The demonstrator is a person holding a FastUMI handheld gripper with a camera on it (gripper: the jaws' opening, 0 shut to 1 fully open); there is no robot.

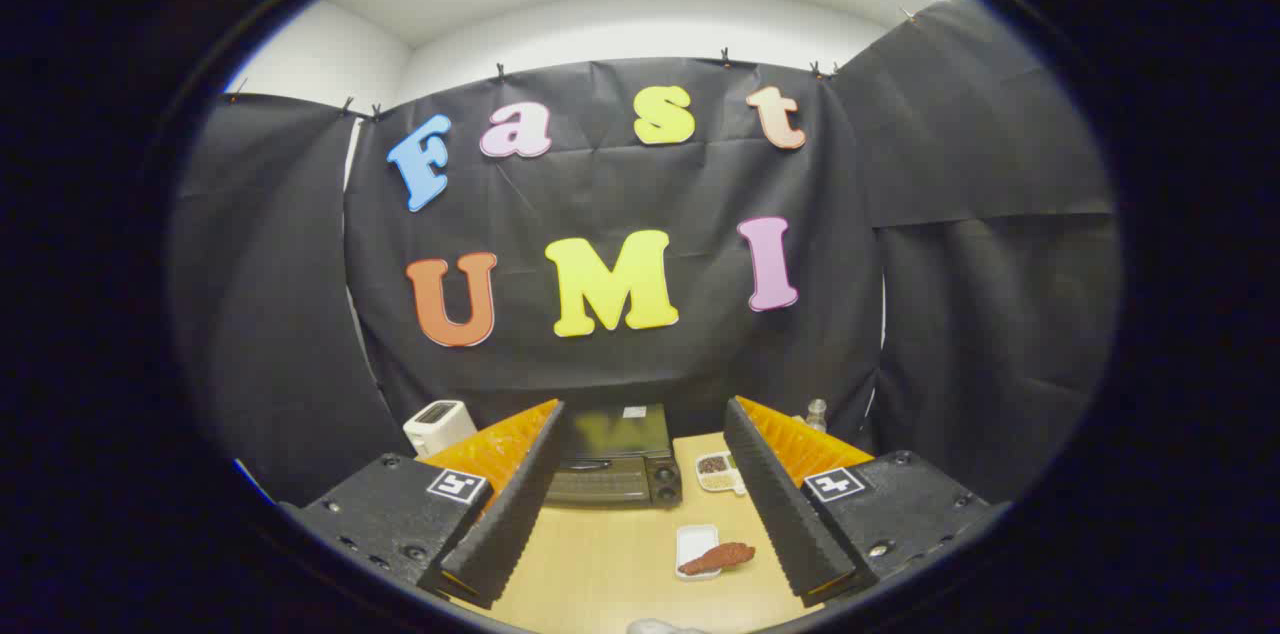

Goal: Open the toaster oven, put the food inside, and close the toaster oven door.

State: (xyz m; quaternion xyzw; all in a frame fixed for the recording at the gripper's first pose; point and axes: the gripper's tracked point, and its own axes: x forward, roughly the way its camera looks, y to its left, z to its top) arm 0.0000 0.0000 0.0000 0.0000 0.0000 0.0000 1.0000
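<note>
Gripper view, low in the frame: the gripper (645,459) is spread wide, its two black ridged fingers (510,504) angled apart with nothing between the pads, jaws released and holding nothing. Between the fingers lies the light wooden table (600,574). On it, at lower centre and close to the right finger, sits a small white tray (695,546) with a reddish-brown piece of food (720,557) lying partly over its near edge. Farther up, just inside the right finger, is a small divided dish (718,472) holding dark and pale bits. Beyond that, at the centre of the frame, the black toaster oven (615,459) stands at the table's far side with its door closed. Left of the left finger is a white toaster (438,426); right of the right finger, a small shaker (816,412).
</note>
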